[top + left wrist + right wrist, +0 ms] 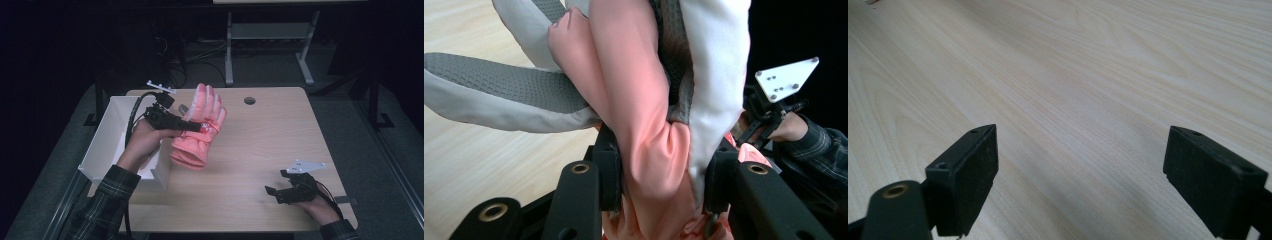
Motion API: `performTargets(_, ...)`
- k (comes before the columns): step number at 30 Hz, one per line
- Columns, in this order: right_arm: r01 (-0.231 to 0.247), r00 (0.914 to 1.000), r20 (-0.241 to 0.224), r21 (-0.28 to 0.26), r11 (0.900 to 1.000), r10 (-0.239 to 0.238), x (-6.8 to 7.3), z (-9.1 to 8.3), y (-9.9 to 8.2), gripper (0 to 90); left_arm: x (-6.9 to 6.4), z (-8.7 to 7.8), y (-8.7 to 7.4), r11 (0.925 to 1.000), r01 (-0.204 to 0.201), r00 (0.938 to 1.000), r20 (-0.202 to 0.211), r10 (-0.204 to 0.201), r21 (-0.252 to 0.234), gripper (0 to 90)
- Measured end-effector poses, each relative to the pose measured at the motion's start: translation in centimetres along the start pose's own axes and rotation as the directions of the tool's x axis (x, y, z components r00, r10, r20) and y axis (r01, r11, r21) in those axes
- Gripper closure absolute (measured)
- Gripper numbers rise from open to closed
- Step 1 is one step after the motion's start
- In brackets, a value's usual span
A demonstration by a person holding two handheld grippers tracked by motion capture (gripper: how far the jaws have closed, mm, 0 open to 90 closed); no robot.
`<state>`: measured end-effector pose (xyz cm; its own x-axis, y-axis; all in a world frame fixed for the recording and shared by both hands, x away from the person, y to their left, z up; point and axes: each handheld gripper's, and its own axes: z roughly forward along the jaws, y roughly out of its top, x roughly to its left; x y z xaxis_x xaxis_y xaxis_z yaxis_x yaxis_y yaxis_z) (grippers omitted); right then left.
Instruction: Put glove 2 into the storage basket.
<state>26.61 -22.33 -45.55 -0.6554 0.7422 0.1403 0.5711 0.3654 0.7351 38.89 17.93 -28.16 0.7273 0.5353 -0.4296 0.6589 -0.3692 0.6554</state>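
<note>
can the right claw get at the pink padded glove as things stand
Probably yes: bare wooden table lies between the open right claw and the pink padded glove, though the left claw already grips it, lifted.

Salmon-pink glove (200, 125) over a pale wood-grain worktop (270, 150)

The glove's palm side is light grey with darker grey textured patches; the box (107, 145) is white, the sleeve (105, 200) seemingly dark plaid in the dim light, both tongs (197, 127) (275, 192) black with pale grey plates.
</note>
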Motion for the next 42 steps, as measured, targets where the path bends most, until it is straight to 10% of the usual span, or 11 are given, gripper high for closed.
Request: performTargets(42,-0.009,1.0,0.004,0.002,1.0,0.009,-0.2,0.2,-0.1,14.1,5.7,-10.2,-1.8,0.9899,0.107,0.9819,-0.147,-0.12,-0.093,60.5)
